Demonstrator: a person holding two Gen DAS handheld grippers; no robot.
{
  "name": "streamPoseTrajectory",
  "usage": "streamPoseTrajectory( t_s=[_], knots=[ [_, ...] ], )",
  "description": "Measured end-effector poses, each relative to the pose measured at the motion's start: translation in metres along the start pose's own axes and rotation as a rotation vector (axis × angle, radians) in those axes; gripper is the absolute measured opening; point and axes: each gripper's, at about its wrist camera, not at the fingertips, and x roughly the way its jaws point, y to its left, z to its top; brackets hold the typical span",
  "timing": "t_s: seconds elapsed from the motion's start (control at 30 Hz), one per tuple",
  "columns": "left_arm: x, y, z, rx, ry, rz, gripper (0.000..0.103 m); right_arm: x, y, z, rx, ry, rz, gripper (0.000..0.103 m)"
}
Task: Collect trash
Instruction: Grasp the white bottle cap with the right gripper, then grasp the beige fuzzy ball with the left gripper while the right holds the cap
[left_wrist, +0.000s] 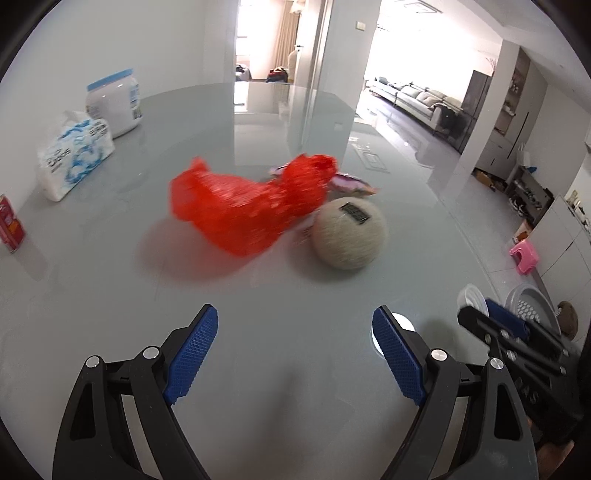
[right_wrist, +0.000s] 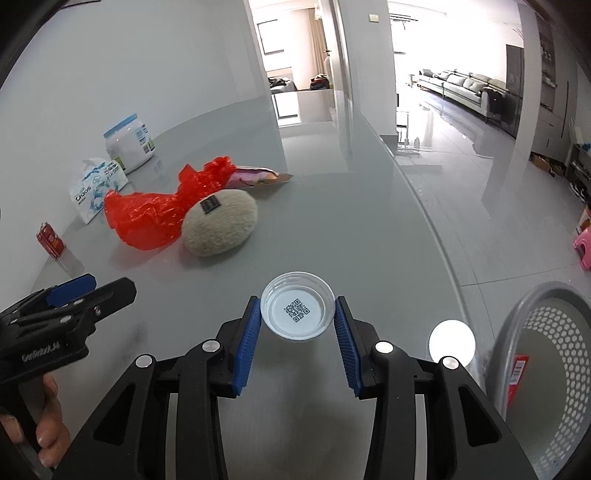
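Nearest in the right wrist view, the right gripper (right_wrist: 298, 317) has its two blue fingers (right_wrist: 246, 347) closed on one clear plastic cup (right_wrist: 297, 311), a QR label on its bottom, held at lower centre of the frame. At lower right there stands one grey perforated basket (right_wrist: 546, 354) with a red item inside, beyond the surface's (right_wrist: 369, 240) curved edge; the left wrist view shows only its rim. At lower left the left gripper (right_wrist: 74, 291) shows from the side with a person's hand (right_wrist: 44, 424) on its handle. In the left wrist view its two fingers (left_wrist: 192, 350) stand wide apart, gripping nothing, over bare surface. Mid-frame lie one red plastic bag (right_wrist: 147, 218), one beige fuzzy ball (right_wrist: 219, 221) touching it and one snack wrapper (right_wrist: 258, 175) behind; the bag is blurred in the left view. Farther left: one red can (right_wrist: 50, 240), one tissue pack (right_wrist: 94, 188), one white jar (right_wrist: 129, 142). Open surface spreads right of the ball to the edge
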Motion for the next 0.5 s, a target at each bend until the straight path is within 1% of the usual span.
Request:
streamPoseTrajectory(
  t_s=[0.1, 0.2, 0.33, 0.5],
  knots=[
    [0.013, -0.020, 0.010, 0.002, -0.004, -0.008, 0.084, -0.011, -0.015, -0.005, 0.029, -0.017, 0.007, 0.039],
    [0.033, -0.037, 0.018, -0.002, 0.018, -0.010, 0.084, -0.020, -0.025, -0.010, 0.045, -0.026, 0.029, 0.039],
    [0.057, -0.053, 0.025, 0.012, 0.043, 0.017, 0.084, -0.022, -0.030, -0.013, 0.053, -0.027, 0.056, 0.039],
    [0.078, -0.063, 0.038, 0.008, 0.050, 0.039, 0.084, -0.021, -0.041, -0.014, 0.077, -0.027, 0.085, 0.039]
  ],
)
